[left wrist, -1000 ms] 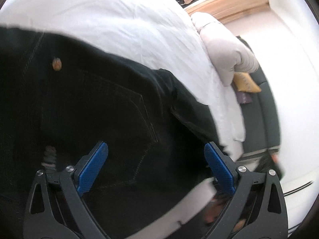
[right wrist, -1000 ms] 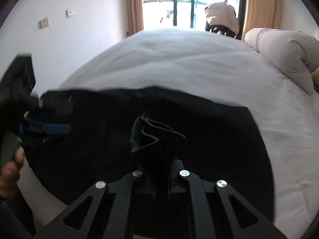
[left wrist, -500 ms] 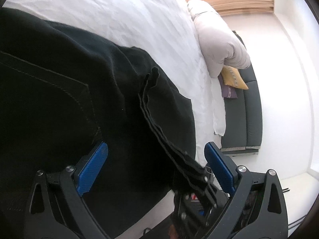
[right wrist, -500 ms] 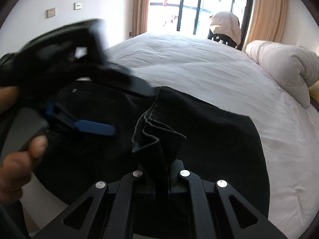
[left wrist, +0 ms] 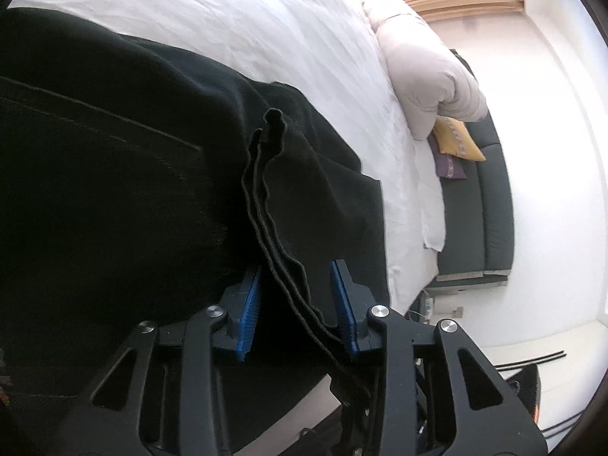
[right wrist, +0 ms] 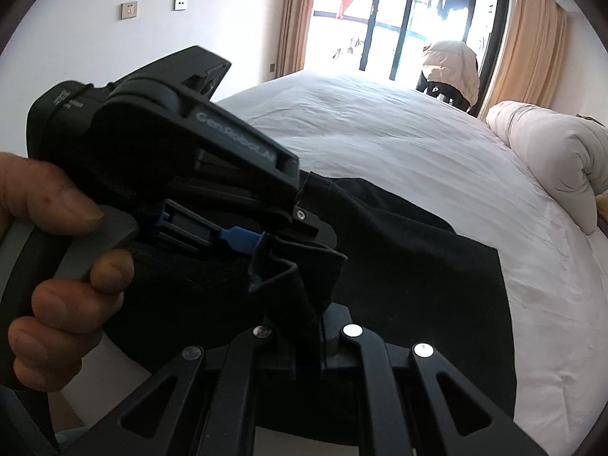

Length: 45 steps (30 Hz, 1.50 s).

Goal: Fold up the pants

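Note:
Black pants [left wrist: 114,197] lie spread on the white bed [left wrist: 235,11], near its front edge. My right gripper [right wrist: 308,328] is shut on a bunched, layered edge of the pants [right wrist: 300,266] and holds it raised off the bed. My left gripper [left wrist: 298,300] comes in from the left, and that same layered edge [left wrist: 273,235] runs between its blue pads [left wrist: 249,307]. Its jaws are closing, with a gap still showing beside the cloth. In the right wrist view a hand [right wrist: 57,273] holds the left gripper [right wrist: 247,241], whose blue pad sits against the raised bunch.
A rolled pale duvet [right wrist: 551,152] lies along the bed's right side, with yellow and purple cushions on a dark sofa [left wrist: 490,205] beyond it. A balcony door with curtains [right wrist: 399,19] is at the far end. White sheet lies bare beyond the pants.
The left gripper has moved right over the pants to the raised edge, and its jaws have come in from wide apart to narrow around it. The right gripper still holds the bunch.

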Available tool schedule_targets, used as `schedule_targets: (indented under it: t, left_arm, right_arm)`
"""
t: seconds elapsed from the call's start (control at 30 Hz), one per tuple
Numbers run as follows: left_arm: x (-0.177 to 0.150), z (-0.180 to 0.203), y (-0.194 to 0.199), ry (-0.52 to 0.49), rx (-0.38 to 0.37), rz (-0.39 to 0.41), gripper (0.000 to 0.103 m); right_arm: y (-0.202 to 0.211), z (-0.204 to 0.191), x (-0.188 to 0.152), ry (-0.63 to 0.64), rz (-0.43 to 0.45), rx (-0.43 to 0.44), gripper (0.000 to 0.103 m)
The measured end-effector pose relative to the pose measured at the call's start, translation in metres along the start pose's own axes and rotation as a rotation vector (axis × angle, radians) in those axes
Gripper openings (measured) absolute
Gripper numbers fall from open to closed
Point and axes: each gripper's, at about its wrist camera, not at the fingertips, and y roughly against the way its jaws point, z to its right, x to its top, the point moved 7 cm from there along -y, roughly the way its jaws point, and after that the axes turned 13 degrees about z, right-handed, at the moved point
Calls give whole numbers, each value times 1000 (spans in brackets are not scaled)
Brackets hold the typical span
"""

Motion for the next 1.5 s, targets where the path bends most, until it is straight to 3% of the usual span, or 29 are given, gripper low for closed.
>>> schedule_targets:
  t: [0.17,0.27,0.33,0.37,0.4,0.47,0.53,0.63,0.73,0.8,0.87,0.93,1.0,1.1,1.23,1.3,1.37,1.4,1.43,1.5]
  left_arm:
    - [4,-16,5,-5,46,13,32]
    - [5,-23,4,5,45,11,33]
    - [4,-20,3,-23,58,2,33]
    - [3,-18,4,-46,82,-8,34]
    - [2,-16,8,-75,107,-9,38]
    - [4,-10,21,-135,153,17,61]
    - [10,-3,43,-207,196,68,63]
    - [18,5,65,-265,235,128,63]
    - [17,30,59,-337,172,140,63]
    - [11,39,48,-358,154,120,63]
    - [4,44,31,-342,119,89,63]
    - [-4,43,13,-351,116,59,63]
    - [-19,44,-12,-350,111,13,63]
    - [-36,44,-29,-396,80,-18,63]
    - [-48,33,-51,-429,116,-38,63]
    - [-52,30,-59,-458,109,-39,63]
    - [-55,31,-67,-499,109,-39,63]
    - [-56,31,-69,-505,109,-36,63]
    - [-56,32,-69,-507,108,-34,63]
    - [-57,37,-65,-523,119,-22,63]
  right_arm:
    - [-2,-15,-6,28,-10,22,9]
    - [-14,-18,-21,28,-66,38,17]
    - [-27,-20,-37,5,-153,82,40]
    - [-26,-18,-41,-17,-167,96,41]
    - [-20,-15,-39,-52,-156,118,47]
    - [-7,-6,-32,-103,-122,155,57]
    - [10,14,-22,-135,-69,150,67]
    - [24,58,-12,-217,-30,116,67]
    - [24,116,2,-373,5,79,67]
    - [28,140,15,-518,16,190,67]
    - [46,140,34,-505,85,284,67]
    - [52,141,38,-465,118,267,71]
    - [35,152,24,-517,67,231,71]
    - [-8,174,-3,-690,-1,270,71]
    - [-59,190,-16,-806,-40,282,69]
    - [-89,210,-30,-873,-75,243,61]
    - [-106,228,-42,-982,-82,256,45]
    - [-108,239,-46,-1010,-82,227,27]
    - [-108,245,-49,-1028,-86,205,21]
    - [-92,257,-54,-1045,-116,142,23]
